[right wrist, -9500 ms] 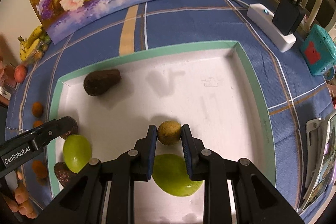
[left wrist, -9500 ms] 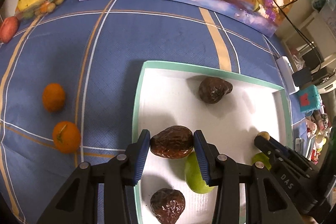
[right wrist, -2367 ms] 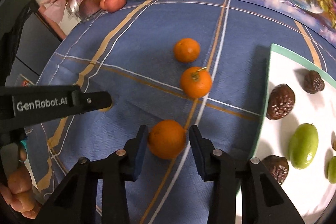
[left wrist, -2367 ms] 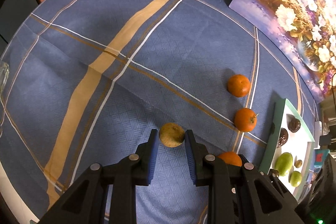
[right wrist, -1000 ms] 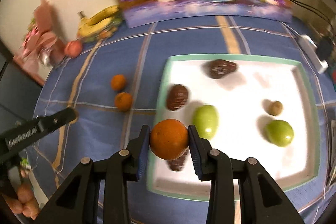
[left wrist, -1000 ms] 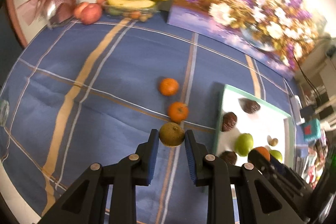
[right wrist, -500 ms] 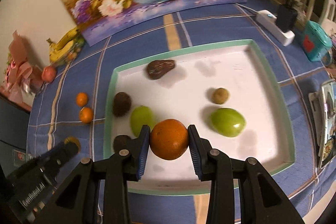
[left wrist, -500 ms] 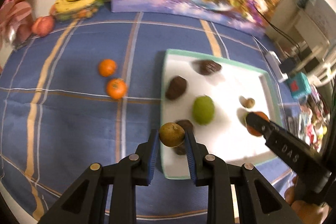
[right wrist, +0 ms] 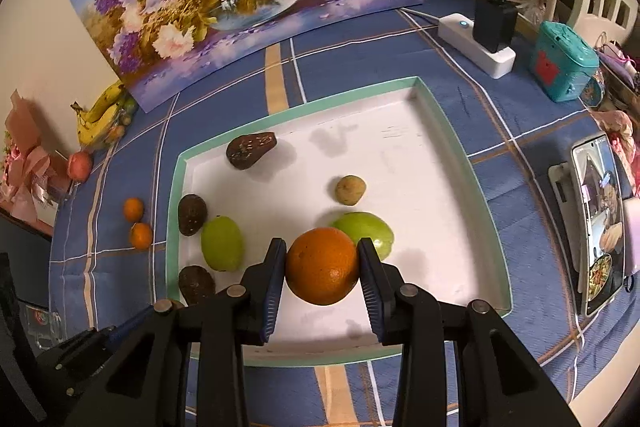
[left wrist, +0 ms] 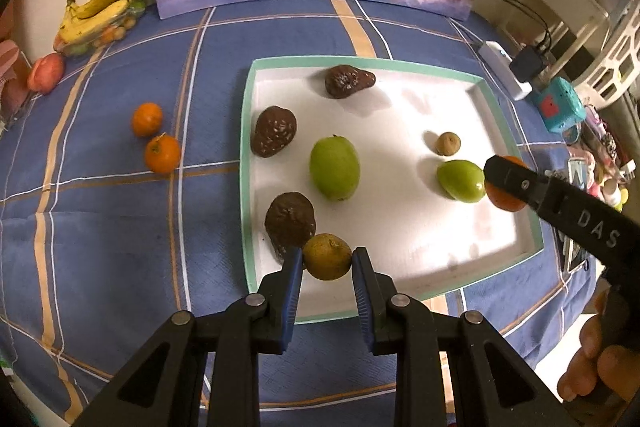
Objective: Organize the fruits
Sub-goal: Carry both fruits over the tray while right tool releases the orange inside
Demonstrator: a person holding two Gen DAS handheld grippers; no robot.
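Orange fruit (right wrist: 322,271) clamped in right gripper (right wrist: 322,269), brown fruit (left wrist: 327,256) clamped in left gripper (left wrist: 326,265), both above white tray (left wrist: 420,251); lower each onto bare tray floor before releasing.

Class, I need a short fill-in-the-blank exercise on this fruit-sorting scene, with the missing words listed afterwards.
1. The right claw is shut on an ____.
2. The left claw holds a small brownish fruit over the near edge of the white ____.
3. On the blue tablecloth, left of the tray, lie ____ small oranges.
4. Inside the tray lie two green fruits and ____ dark brown fruits.

Missing words: orange; tray; two; three
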